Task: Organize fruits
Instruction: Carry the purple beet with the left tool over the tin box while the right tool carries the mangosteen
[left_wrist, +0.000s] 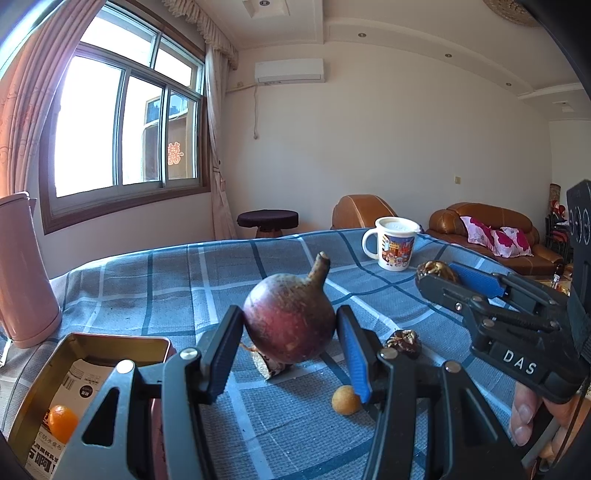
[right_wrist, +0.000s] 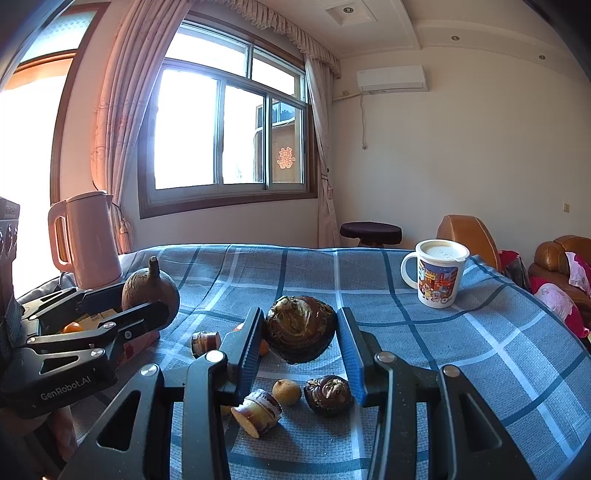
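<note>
Checked tablecloth (right_wrist: 424, 332) — 2 tools clamped: left (left_wrist: 290, 332) on radish (left_wrist: 290, 321) (stem up), right (right_wrist: 301, 332) on chestnut (right_wrist: 301, 328).

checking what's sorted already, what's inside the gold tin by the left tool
Inside the gold tin lie one small orange fruit and a printed paper card. The left tool, holding the purple round fruit, covers the tin's right part.
</note>
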